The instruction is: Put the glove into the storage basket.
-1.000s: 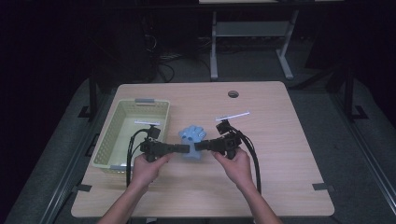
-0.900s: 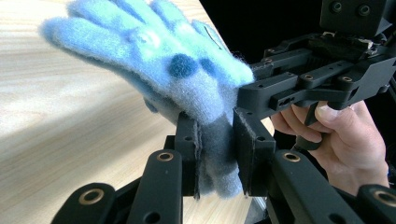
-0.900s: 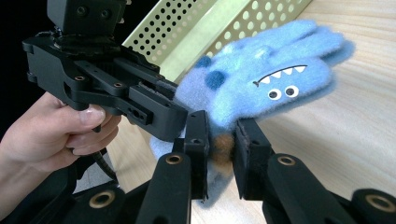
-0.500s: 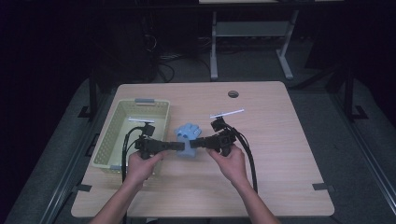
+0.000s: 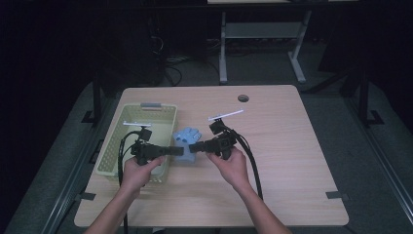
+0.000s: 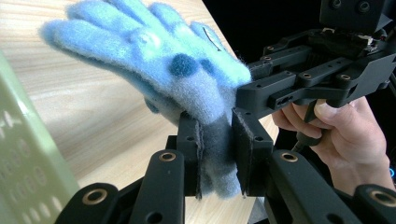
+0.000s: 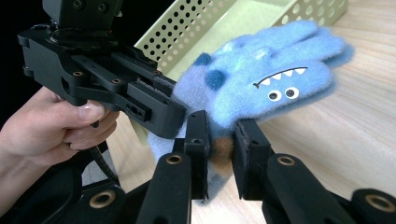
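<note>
Between the two hands, just off the right wall of the basket (image 5: 146, 127), a fluffy blue glove (image 5: 186, 140) hangs clamped from both sides. The left tongs (image 6: 215, 156) are closed on the grey-blue cuff, their pads pressing into the fleece; the right tongs (image 7: 219, 154) are closed on the cuff end too, where a brown patch shows between the pads. In the right gripper view the glove's monster face, with its white teeth and two eyes, looks up, and its fingers point toward the far side of the tabletop (image 5: 292, 146).

Against the picture of a second ago, the pair of hands and the glove have slid together toward the basket: then the glove sat near the middle of the tabletop, well clear of the green rim, and now it is close beside that rim, with the left hand (image 5: 141, 170) partly over the basket's near corner. Both grips look unchanged across that shift, so the glove has been carried, not dragged loose.

My reading is that the glove is being taken to the basket and is nearly there. It seems to be held a little above the wood, though how far it clears the rim I cannot tell. What remains is to pass it over the wall and let both tongs go.
</note>
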A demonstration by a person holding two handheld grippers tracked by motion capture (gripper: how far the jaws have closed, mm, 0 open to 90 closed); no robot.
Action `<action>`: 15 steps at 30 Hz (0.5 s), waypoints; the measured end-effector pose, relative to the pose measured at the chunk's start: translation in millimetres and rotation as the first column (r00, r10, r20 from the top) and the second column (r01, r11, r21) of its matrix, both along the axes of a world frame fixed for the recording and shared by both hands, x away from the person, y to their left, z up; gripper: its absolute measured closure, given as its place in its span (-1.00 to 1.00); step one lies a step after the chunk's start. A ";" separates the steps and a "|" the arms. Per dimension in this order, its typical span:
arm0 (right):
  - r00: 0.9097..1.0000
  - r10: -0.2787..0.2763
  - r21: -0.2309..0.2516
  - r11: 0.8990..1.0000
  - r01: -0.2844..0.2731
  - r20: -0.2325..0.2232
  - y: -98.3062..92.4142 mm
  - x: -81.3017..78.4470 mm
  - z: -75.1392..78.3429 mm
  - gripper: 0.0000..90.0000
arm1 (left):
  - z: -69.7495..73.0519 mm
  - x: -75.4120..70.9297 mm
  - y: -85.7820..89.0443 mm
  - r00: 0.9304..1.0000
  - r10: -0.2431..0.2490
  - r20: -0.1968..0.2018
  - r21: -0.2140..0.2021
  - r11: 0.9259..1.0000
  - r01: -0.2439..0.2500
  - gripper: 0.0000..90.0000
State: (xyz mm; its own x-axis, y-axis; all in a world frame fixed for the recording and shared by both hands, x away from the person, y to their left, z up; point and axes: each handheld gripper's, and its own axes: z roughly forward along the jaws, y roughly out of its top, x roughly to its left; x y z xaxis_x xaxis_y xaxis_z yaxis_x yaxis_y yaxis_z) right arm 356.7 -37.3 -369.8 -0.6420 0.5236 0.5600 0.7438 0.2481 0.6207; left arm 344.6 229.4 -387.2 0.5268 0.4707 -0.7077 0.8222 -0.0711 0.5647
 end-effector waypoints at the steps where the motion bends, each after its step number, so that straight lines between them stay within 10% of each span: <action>1: 1.000 0.002 0.004 1.000 -0.002 -0.003 1.1 0.1 0.8 0.71 | 0.0 0.0 0.0 1.000 0.000 0.000 0.000 1.000 0.000 0.64; 15: 1.000 0.023 0.022 0.999 -0.023 0.006 17.1 4.9 5.1 0.71 | 7.0 0.5 18.4 1.000 0.015 0.015 0.003 1.000 -0.015 0.65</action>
